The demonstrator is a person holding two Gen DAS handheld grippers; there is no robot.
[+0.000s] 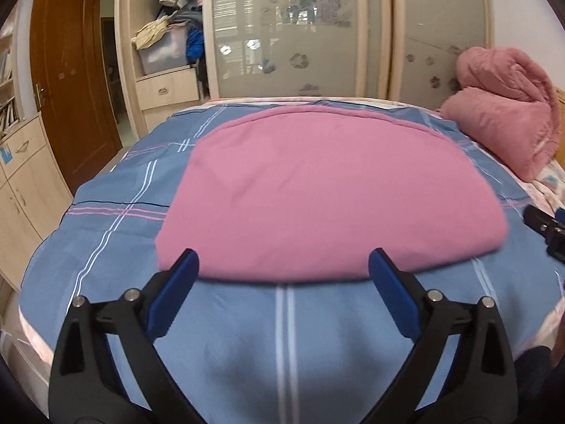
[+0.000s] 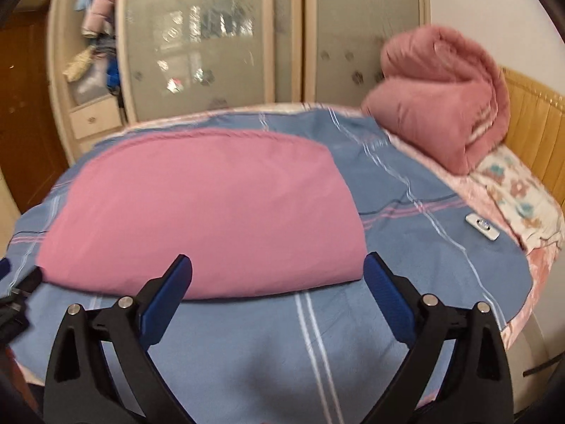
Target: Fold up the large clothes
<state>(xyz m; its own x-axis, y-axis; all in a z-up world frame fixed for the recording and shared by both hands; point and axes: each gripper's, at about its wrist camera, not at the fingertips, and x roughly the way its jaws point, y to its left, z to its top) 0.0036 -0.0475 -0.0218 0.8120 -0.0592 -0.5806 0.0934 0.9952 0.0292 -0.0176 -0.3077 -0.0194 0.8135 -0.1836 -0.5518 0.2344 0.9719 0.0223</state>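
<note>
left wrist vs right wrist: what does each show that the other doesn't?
Left wrist only: wooden door, cabinet at the left edge.
Right wrist only: small white device on the bedspread, floral sheet, wooden headboard.
Both: folded pink garment flat on the blue plaid bedspread, rolled pink quilt, wardrobe, and each view's own gripper open and empty: left gripper, right gripper.

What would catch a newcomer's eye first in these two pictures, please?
First the pink cloth, folded flat in the middle of the blue plaid bedspread. Next the rolled pink quilt at the bed's far right corner, by the headboard. Both the left gripper and the right gripper hang over the cloth's near edge, jaws wide and empty.
</note>
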